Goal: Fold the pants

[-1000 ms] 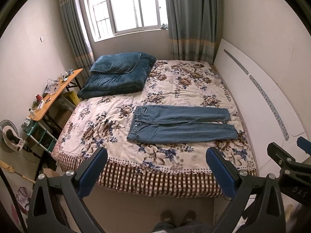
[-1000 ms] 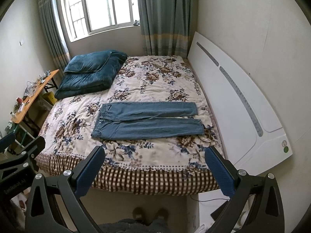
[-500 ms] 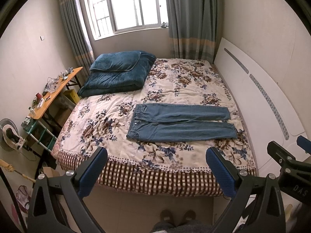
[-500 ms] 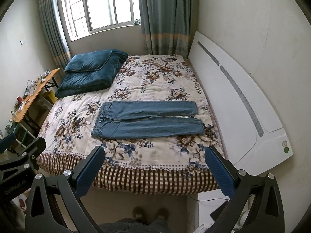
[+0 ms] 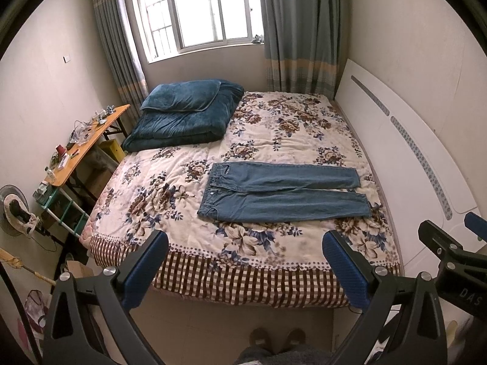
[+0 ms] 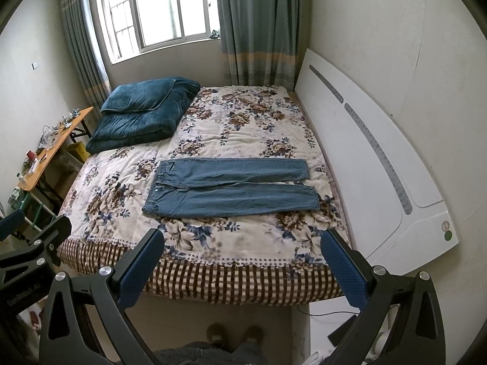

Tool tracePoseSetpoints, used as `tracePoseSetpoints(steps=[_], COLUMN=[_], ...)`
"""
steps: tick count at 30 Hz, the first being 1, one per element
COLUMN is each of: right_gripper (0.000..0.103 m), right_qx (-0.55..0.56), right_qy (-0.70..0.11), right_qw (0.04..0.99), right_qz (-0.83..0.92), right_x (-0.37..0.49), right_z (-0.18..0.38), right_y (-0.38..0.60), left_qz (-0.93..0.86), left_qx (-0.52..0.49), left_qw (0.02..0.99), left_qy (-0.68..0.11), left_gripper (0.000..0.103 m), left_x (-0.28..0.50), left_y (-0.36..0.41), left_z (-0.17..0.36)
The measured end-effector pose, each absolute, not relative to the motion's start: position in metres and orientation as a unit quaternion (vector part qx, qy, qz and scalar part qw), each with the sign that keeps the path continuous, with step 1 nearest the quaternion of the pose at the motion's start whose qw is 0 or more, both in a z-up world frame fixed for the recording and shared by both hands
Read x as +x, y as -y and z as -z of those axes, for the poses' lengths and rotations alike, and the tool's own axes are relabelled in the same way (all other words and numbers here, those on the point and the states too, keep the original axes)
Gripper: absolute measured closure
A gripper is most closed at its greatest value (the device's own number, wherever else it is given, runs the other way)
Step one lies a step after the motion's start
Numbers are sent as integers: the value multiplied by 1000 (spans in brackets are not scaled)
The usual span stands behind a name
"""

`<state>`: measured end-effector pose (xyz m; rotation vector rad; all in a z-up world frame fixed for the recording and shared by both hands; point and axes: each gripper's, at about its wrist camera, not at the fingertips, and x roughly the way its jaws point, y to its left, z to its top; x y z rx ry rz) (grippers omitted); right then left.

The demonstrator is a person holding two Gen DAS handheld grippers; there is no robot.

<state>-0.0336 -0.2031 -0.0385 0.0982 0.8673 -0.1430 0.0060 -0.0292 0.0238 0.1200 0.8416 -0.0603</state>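
Note:
Blue jeans (image 5: 283,193) (image 6: 231,187) lie flat on the floral bed cover (image 5: 170,194) (image 6: 243,121), waistband at the left and both legs stretched out to the right, side by side. My left gripper (image 5: 245,241) hangs open in front of the bed's near edge, well short of the jeans, with nothing between its blue pads. My right gripper (image 6: 242,240) is also open and empty, held over the floor before the same edge. The right tool's black frame (image 5: 450,252) shows at the right of the left wrist view.
A folded teal quilt (image 5: 185,115) sits at the bed's far left corner. A white headboard (image 6: 374,164) runs along the right side. A cluttered wooden desk (image 5: 82,146) and a fan (image 5: 13,206) stand at the left. The person's shoes (image 6: 232,334) are on the floor below.
Both views have risen and tilted slightly, so the bed and jeans sit a little lower in frame. The jeans have not moved and both grippers stay open.

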Motion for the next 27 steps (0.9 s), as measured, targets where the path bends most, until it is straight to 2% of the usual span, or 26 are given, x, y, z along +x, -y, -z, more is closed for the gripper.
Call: tracePoseSetpoints(steps=[15, 22, 27], right_gripper=[0, 0, 0], right_qx=[53, 77, 88], right_qy=[-418, -429, -467], right_qw=[905, 897, 877], right_qz=[67, 65, 70], right_x=[-32, 13, 82], right_z=[47, 95, 143], right_y=[202, 220, 234], left_qz=[10, -35, -48], left_qx=[52, 51, 72], left_qw=[915, 919, 906], left_qy=[-400, -388, -415], left_gripper=[0, 0, 0], left_x=[7, 57, 120], left_y=[35, 49, 55], left_z=[-4, 28, 62])
